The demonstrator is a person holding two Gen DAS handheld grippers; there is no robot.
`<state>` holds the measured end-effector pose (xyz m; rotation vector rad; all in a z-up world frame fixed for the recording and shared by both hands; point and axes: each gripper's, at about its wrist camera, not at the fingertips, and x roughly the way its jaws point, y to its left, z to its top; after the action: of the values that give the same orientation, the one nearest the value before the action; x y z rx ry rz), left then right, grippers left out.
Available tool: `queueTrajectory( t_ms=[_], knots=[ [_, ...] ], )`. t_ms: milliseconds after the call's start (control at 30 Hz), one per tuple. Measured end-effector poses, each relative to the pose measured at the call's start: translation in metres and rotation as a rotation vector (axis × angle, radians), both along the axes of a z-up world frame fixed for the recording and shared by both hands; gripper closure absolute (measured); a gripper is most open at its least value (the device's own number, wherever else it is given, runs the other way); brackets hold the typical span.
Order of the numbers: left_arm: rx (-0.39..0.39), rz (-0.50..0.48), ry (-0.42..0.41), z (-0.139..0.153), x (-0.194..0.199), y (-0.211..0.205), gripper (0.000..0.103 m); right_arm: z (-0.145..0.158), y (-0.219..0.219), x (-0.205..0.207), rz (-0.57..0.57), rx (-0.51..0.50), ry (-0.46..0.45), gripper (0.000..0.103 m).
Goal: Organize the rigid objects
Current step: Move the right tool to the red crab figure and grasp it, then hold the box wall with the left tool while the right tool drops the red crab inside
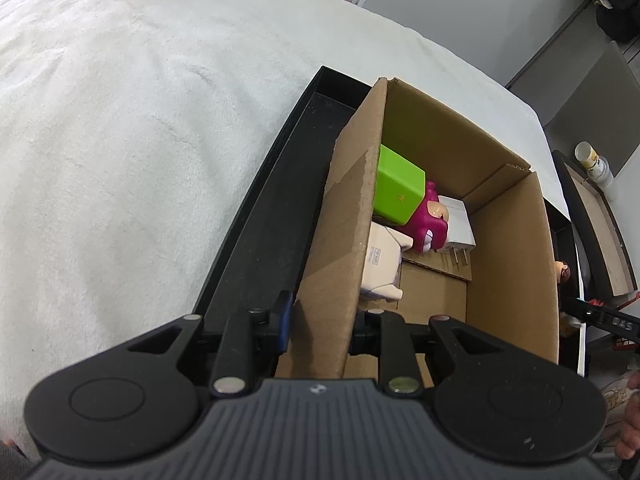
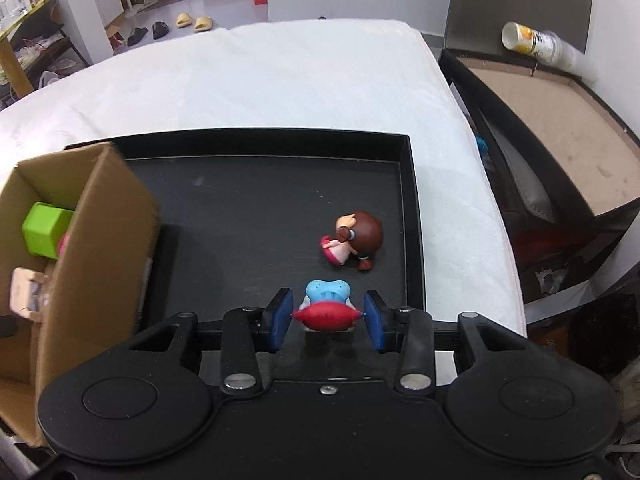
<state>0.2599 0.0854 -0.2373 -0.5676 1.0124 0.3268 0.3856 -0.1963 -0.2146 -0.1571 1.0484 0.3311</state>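
My left gripper (image 1: 322,320) is shut on the near wall of an open cardboard box (image 1: 512,240), one finger outside and one inside. In the box lie a green block (image 1: 400,190), a magenta toy (image 1: 430,224), a white plug adapter (image 1: 460,224) and a beige toy (image 1: 380,264). The box stands in a black tray (image 2: 260,220). My right gripper (image 2: 327,316) is shut on a small blue-and-red figurine (image 2: 326,300), its blue pads (image 2: 282,316) touching the red part on both sides. A brown-haired doll (image 2: 356,240) lies on its side just beyond.
The tray rests on a white fuzzy cover (image 2: 280,80) that drops off on the right. A dark side table (image 2: 560,128) with a tipped bottle (image 2: 532,42) stands past that edge. Slippers and furniture are on the far floor.
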Motion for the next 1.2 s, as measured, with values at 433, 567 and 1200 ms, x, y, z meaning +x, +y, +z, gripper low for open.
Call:
queueTrajectory(
  t_ms=[433,567,1200],
  knots=[
    [0.021,-0.003,0.001,0.004,0.001,-0.005,0.081,0.053,0.007,-0.03,0.007,0.059,-0.085,0.064],
    [0.029,-0.001,-0.004,0.006,0.0,-0.005,0.082,0.065,0.011,-0.039,0.017,0.069,-0.107,0.064],
    [0.048,-0.009,-0.008,0.008,-0.005,-0.011,0.083,0.095,0.039,-0.078,0.047,0.118,-0.161,0.064]
  ],
)
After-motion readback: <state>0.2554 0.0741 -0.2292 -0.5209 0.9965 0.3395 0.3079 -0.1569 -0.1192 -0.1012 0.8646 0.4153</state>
